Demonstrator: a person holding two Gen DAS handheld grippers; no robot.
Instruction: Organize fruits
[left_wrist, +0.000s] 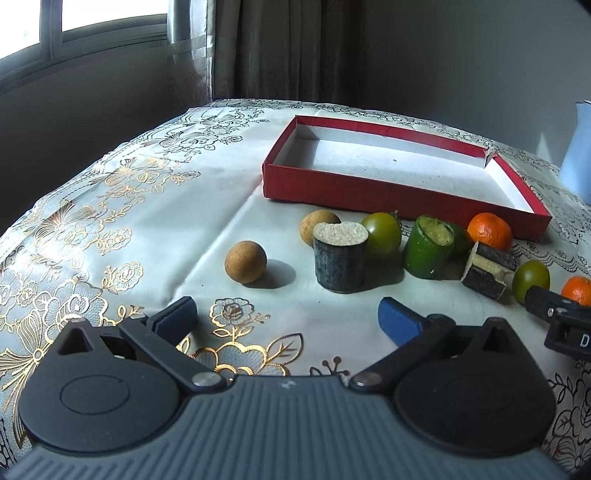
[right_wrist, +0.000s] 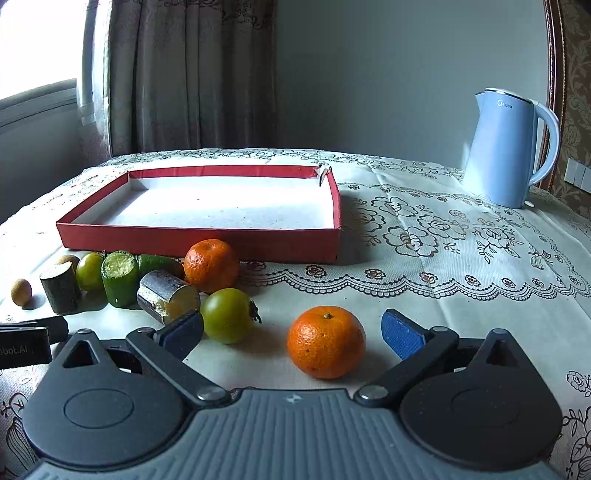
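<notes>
Meanwhile, both hand-held grippers hovered low over the flowered tablecloth (right_wrist: 424, 236), and neither had hold of anything. The left gripper (left_wrist: 288, 317) stood with its blue-padded fingers spread wide over bare cloth, aimed toward a dark sugarcane stub (left_wrist: 340, 255) standing upright with its pale cut end up. To that stub's left lay a brown longan (left_wrist: 245, 262), alone; a second longan (left_wrist: 317, 226) sat just behind it. The right gripper (right_wrist: 293, 330) was likewise spread wide, and a mandarin (right_wrist: 326, 341) lay on the cloth between its fingers, touching neither pad as far as I could see. Just beside its left finger rested a green tomato (right_wrist: 228, 315), and behind that a lying piece of sugarcane (right_wrist: 168, 297), a second mandarin (right_wrist: 211, 265) and a cut green cucumber chunk (right_wrist: 119, 278). Behind the whole row the shallow red box (right_wrist: 199, 242) held nothing, its far corner torn. A pale blue kettle (right_wrist: 509, 147) stood well apart at the far right.
</notes>
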